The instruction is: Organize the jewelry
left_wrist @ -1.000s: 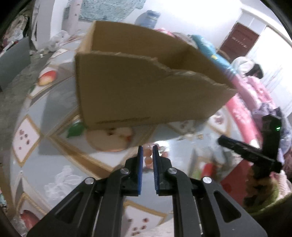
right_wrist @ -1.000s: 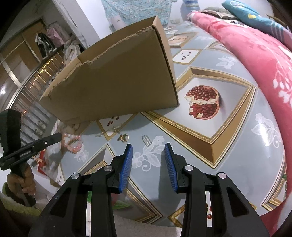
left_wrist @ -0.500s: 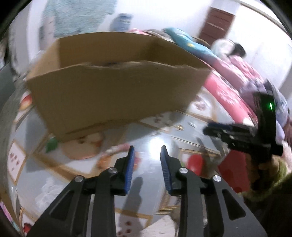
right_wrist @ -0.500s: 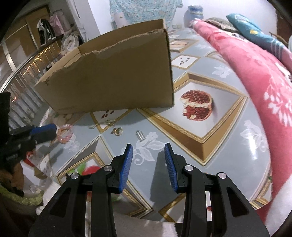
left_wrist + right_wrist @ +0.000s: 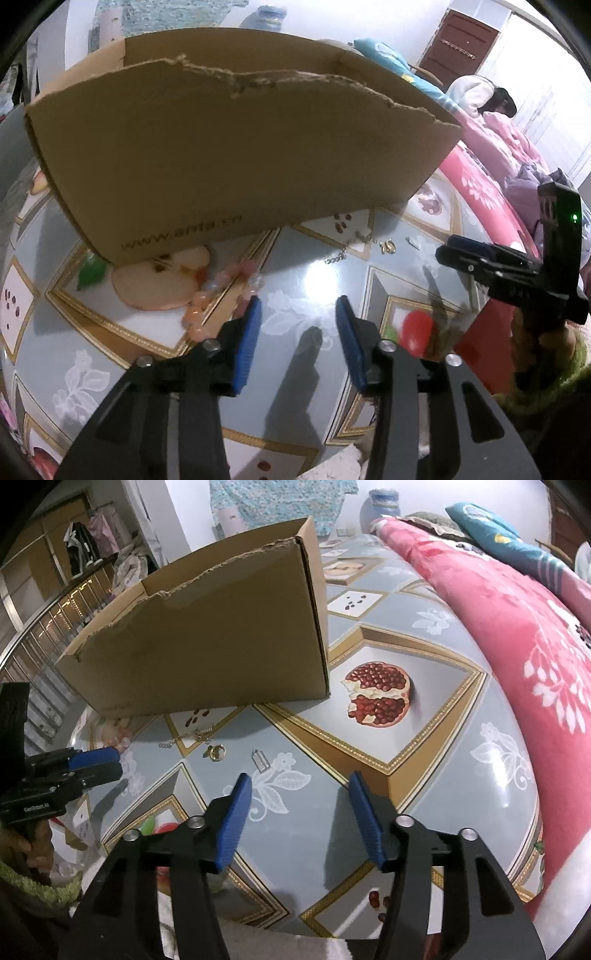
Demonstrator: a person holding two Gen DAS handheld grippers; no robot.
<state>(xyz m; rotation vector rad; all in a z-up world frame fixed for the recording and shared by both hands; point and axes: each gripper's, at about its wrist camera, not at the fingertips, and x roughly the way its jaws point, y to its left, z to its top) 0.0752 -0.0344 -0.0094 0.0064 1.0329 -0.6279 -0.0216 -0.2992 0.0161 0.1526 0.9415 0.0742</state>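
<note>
A torn-topped cardboard box [image 5: 221, 155] [image 5: 207, 650] stands on a table with a glossy fruit-print cloth [image 5: 314, 280] [image 5: 436, 746]. In front of it lie a pink bead bracelet [image 5: 218, 288], a thin chain [image 5: 338, 254] [image 5: 192, 738], a gold ring [image 5: 388, 246] [image 5: 216, 752] and a small silver piece [image 5: 413, 242] [image 5: 260, 760]. My left gripper [image 5: 298, 314] hovers just right of the bracelet, jaws opening, nothing between them. My right gripper [image 5: 298, 786] hangs over the cloth near the silver piece, jaws opening and empty. Each gripper shows in the other's view: right [image 5: 480, 258], left [image 5: 88, 764].
A red floral blanket [image 5: 517, 627] and pillows run along the table's right side. A person's hand in a green knit sleeve [image 5: 543, 362] holds the right gripper's handle. A railing and hung clothes [image 5: 85, 550] lie beyond the box.
Both grippers' jaws have spread wider. The left gripper swung right along the box front, past the bracelet toward the chain and ring; the right gripper stayed put.
</note>
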